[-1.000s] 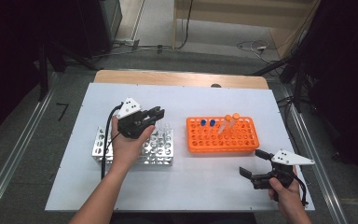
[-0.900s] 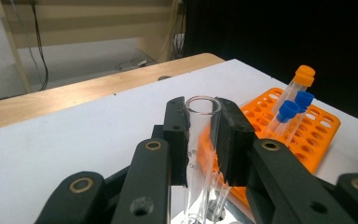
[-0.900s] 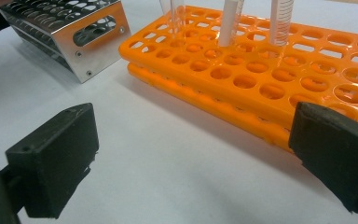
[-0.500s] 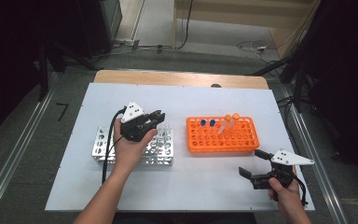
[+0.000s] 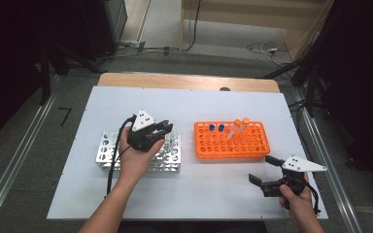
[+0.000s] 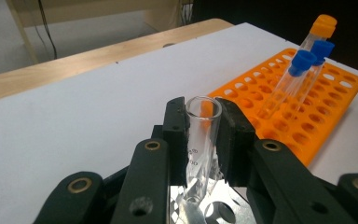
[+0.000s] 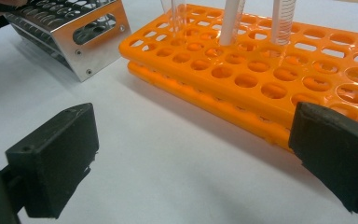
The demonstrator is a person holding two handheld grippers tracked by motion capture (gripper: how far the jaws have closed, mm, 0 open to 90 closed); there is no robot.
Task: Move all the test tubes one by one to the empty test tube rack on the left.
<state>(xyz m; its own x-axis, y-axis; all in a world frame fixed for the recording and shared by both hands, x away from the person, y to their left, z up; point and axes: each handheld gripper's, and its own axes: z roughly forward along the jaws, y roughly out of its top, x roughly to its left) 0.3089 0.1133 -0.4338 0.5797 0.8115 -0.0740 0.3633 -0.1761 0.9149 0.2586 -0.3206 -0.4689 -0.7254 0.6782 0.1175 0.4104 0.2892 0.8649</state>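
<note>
Left gripper view shows my left gripper (image 6: 204, 135) pinching a clear glass tube (image 6: 200, 140) with no cap, both black pads pressed on its upper part just below the open rim. The tube stands almost upright between the pads, and its lower end sits over a hole of the metal rack (image 6: 214, 207) directly below the gripper; I cannot tell whether the bottom is inside the hole or only above it. Beyond the gripper and to its right lies the orange rack (image 6: 307, 107), which carries two tubes with blue caps (image 6: 303, 63) and one with an orange cap (image 6: 323, 23). In the high view my left gripper (image 5: 161, 130) hovers over the metal rack (image 5: 108, 151), and the orange rack (image 5: 231, 141) is near it on the tabletop (image 5: 184, 104), not touching. My right gripper (image 5: 267, 171) waits with its jaws spread wide and nothing between them, close to the near edge of the orange rack. I judge the work is in an early or middle stage: one tube is in hand at the metal rack, a few tubes are standing in the orange rack, and most holes in both racks are empty.
</note>
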